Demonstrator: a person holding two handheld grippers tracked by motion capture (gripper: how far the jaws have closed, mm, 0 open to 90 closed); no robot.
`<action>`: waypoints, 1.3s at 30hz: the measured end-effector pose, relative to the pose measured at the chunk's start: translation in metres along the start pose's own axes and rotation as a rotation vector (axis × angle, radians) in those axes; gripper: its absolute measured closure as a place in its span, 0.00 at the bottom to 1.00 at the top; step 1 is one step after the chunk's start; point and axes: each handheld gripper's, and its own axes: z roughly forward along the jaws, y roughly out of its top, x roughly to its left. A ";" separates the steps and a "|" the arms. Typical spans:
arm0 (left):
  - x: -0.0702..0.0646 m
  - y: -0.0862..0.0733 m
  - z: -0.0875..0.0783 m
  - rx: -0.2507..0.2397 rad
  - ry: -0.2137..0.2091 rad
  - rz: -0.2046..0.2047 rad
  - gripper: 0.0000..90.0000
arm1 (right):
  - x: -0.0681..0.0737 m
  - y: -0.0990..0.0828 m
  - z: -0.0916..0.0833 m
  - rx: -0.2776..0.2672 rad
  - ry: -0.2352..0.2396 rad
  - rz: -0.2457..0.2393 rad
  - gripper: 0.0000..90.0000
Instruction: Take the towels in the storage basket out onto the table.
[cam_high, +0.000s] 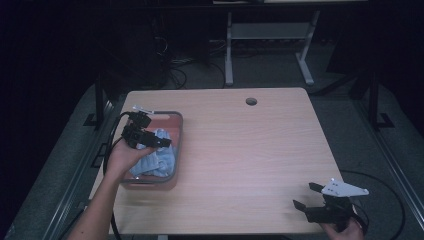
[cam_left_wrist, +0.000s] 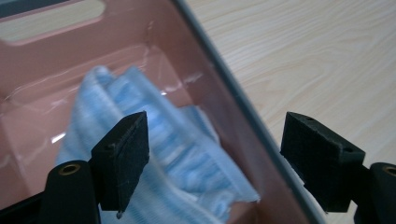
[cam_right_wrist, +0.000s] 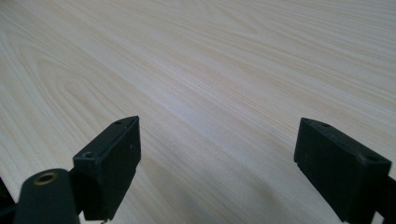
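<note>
Nearest to you, your right tongs (cam_high: 306, 196) hover low over the front right corner of the desk (cam_high: 250, 150), wide open and holding nothing; bare wood lies between the jaws. Farther off at the left, your left tongs (cam_high: 159, 141) hang over the pink plastic bin (cam_left_wrist: 224, 93), also wide open and empty. One jaw is above the cloth, the other is outside the bin's grey rim. The light blue striped cloth (cam_left_wrist: 177, 154) lies crumpled inside the bin, against the wall near the desk's middle. I judge it soft, light and limp, so it will sag when lifted. Take it at a raised fold in the middle, not at a loose edge.
</note>
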 end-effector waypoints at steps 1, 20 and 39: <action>0.002 -0.001 0.000 0.002 0.002 -0.009 0.26 | 0.000 0.000 0.000 0.001 0.000 -0.002 0.16; 0.026 -0.018 0.032 0.151 0.116 -0.098 0.27 | 0.002 0.002 0.002 -0.010 0.007 -0.019 0.16; 0.016 -0.017 0.064 0.351 0.235 -0.011 0.39 | 0.005 0.004 0.000 -0.030 0.006 -0.011 0.16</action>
